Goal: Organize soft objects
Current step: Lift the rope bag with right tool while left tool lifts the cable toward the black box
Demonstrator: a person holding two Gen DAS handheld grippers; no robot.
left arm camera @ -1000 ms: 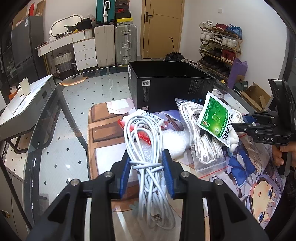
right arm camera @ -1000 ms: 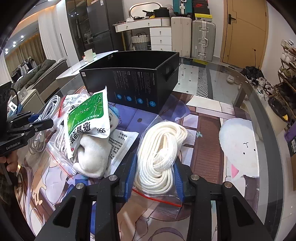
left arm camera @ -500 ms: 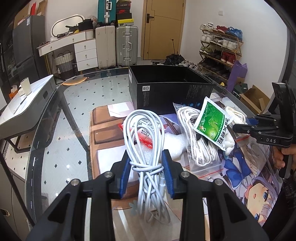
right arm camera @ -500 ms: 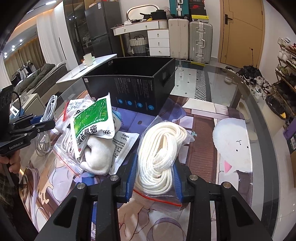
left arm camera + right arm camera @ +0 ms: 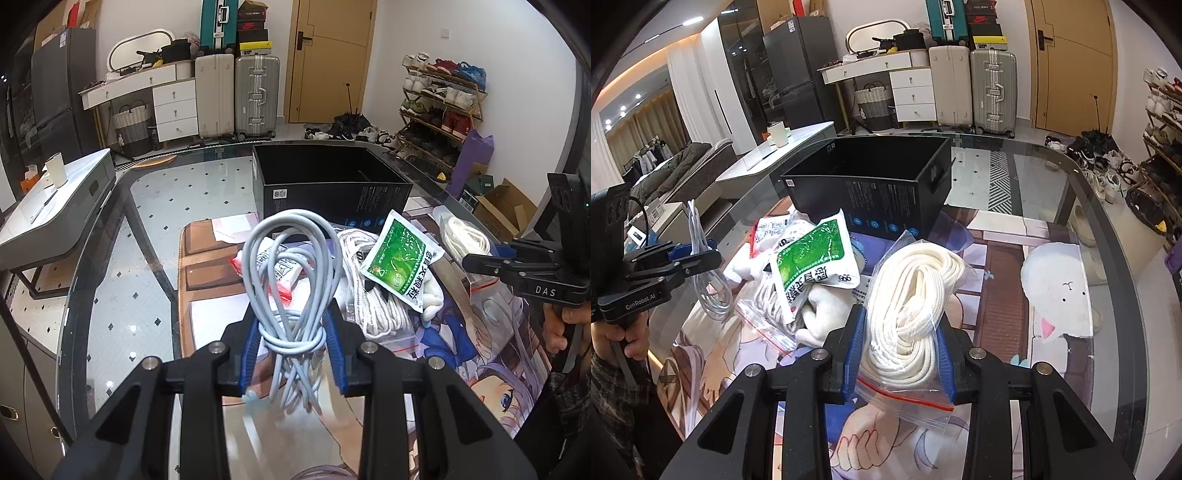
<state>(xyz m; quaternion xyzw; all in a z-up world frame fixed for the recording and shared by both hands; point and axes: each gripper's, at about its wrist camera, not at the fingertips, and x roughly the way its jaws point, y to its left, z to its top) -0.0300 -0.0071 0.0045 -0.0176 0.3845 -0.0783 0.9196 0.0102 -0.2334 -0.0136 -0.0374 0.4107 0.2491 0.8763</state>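
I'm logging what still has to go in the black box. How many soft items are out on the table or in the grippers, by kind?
Bagged rope coils: 2 — one in the right gripper, one on the mat
Grey cable bundle in the left gripper: 1
Green-printed packet: 1
White plush: 1
Red-and-white packet: 1
Total: 6

Glass table [image 5: 122, 266], printed mat [image 5: 1001, 310] on it, black box [image 5: 886, 184], heaped bags [image 5: 809, 273]

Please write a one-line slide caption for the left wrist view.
Left gripper shut on a coiled white cable, with the open black box beyond.
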